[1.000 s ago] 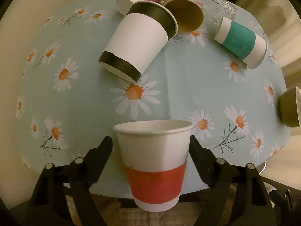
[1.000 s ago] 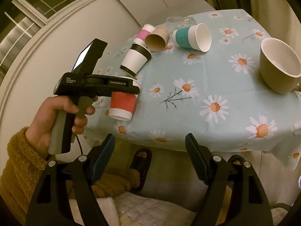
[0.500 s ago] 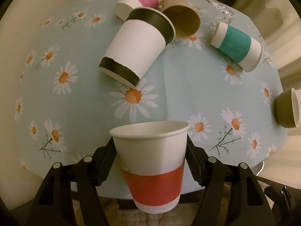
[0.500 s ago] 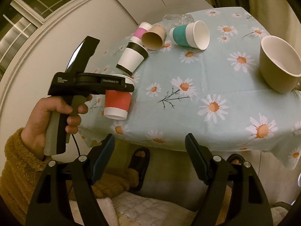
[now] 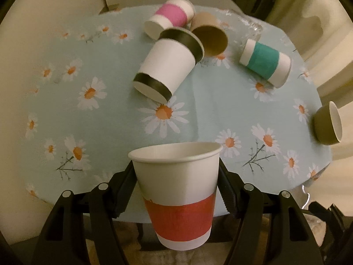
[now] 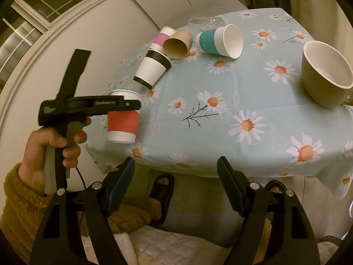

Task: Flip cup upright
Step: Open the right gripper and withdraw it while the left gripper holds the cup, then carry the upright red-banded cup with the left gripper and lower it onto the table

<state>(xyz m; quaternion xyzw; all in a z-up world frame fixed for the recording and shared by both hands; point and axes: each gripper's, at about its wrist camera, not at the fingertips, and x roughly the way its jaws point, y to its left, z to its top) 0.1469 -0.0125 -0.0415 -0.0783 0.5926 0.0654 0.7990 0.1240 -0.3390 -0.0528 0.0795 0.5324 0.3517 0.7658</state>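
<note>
My left gripper [image 5: 176,172] is shut on a white paper cup with a red band [image 5: 178,196]. The cup is upright, mouth up, held in the air off the near left edge of the table. The right wrist view shows the same cup [image 6: 122,121] hanging in the left gripper [image 6: 130,106] beside the table corner. My right gripper [image 6: 175,172] is open and empty, below the table's front edge.
On the daisy tablecloth [image 5: 110,114] several cups lie on their sides: black-banded [image 5: 167,66], pink-banded [image 5: 169,17], brown [image 5: 211,37] and teal-banded [image 5: 264,63]. A clear glass [image 6: 205,23] lies at the back. An olive mug [image 6: 326,75] sits at the right.
The left gripper has closed on the red-banded cup and lifted it, pulling back from the table. The right gripper has stayed open and hardly moved.
</note>
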